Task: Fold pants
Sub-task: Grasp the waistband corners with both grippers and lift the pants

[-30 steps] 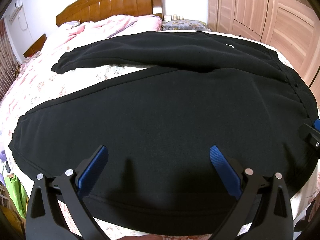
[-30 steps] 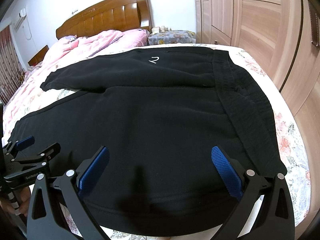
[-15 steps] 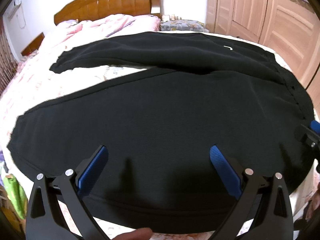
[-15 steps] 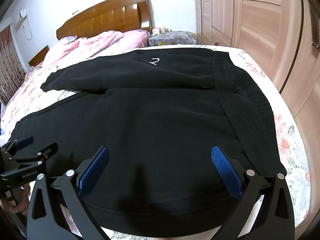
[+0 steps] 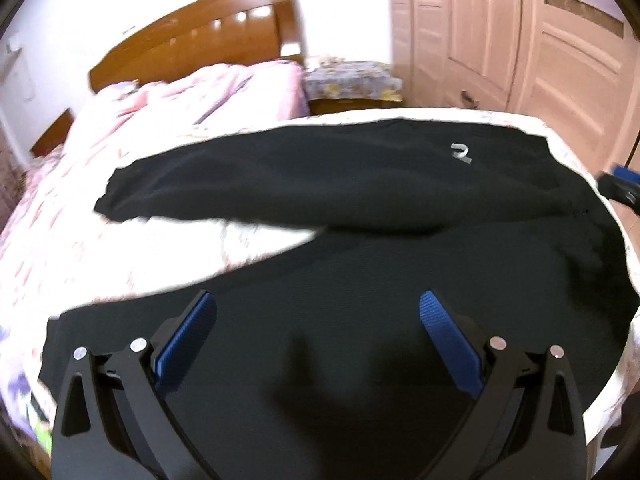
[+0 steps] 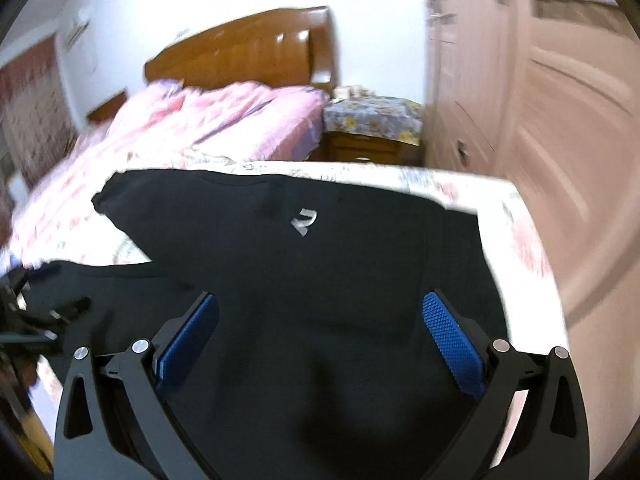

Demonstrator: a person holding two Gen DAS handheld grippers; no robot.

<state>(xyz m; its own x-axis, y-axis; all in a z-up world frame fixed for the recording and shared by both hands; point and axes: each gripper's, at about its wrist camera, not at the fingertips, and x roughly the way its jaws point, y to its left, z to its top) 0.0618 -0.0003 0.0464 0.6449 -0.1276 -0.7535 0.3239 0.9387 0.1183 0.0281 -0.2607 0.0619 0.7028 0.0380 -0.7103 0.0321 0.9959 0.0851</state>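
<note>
pants point(image 5: 360, 280) lie flat on the bed point(image 5: 120, 240), long axis running left to right ahead of both grippers, legs splayed toward the left. left gripper point(image 5: 318, 320) and right gripper point(image 6: 320, 320) hover over the near leg, fingers spread wide and holding nothing. waistband probably sits nearer the right gripper, though blur hides it; bare bedding lies beyond for moving.

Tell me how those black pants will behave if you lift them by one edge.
The black pants lie flat on the bed, following its surface, so they would probably droop limply. The fabric looks thick and matte, likely fleece: fairly heavy, not slippery.
</note>
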